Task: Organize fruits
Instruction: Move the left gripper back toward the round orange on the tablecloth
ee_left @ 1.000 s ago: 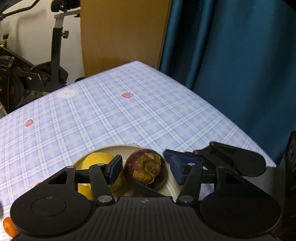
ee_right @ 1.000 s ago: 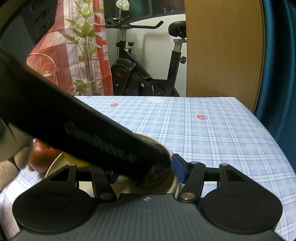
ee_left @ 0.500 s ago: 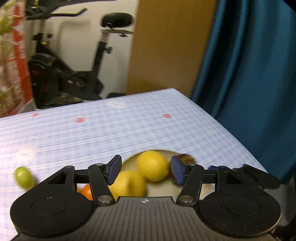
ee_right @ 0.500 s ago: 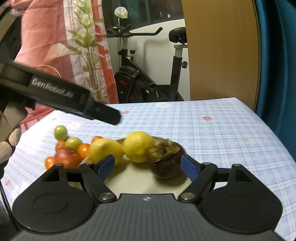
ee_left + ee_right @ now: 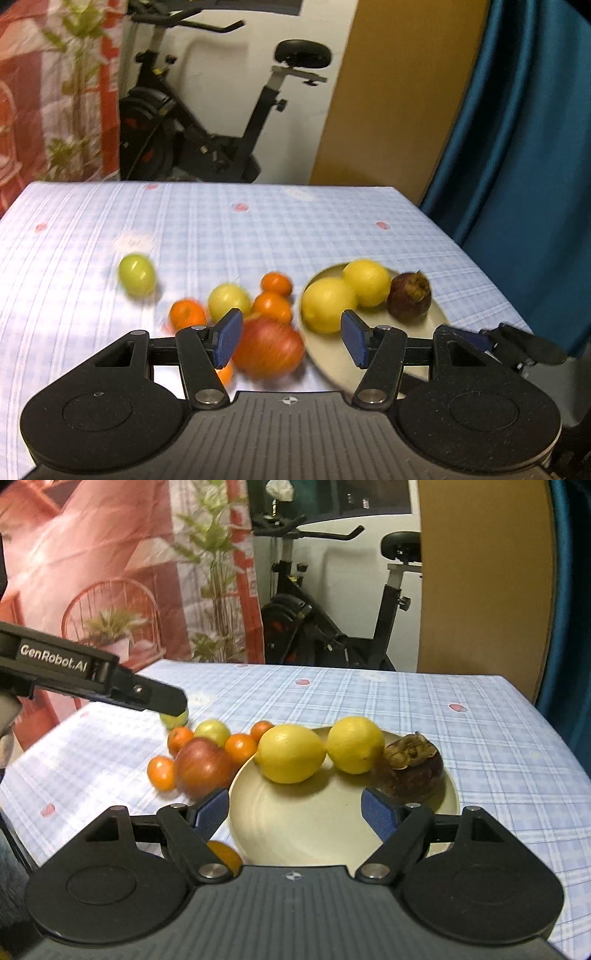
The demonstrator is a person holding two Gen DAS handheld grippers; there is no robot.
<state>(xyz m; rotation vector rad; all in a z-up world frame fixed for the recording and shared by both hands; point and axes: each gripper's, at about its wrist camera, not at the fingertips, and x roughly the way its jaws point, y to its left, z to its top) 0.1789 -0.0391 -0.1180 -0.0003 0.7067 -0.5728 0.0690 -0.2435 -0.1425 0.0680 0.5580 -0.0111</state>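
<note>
Two grippers hover over a checked table [image 5: 498,738], both with jaws spread and nothing between the pads. Farthest left, a green fruit [image 5: 136,275] lies alone on the cloth; in the right wrist view the left gripper's [image 5: 290,341] dark finger partly covers it. Next comes a loose cluster: small oranges [image 5: 240,747], a second green fruit [image 5: 212,731] and a red apple [image 5: 201,768], the apple just beside the plate [image 5: 314,830] rim. On the cream plate sit two lemons [image 5: 290,753] side by side, touching, and at their right a dark purple mangosteen [image 5: 412,771] against the second lemon. The right gripper [image 5: 295,814] hangs above the plate's bare near part, empty.
</note>
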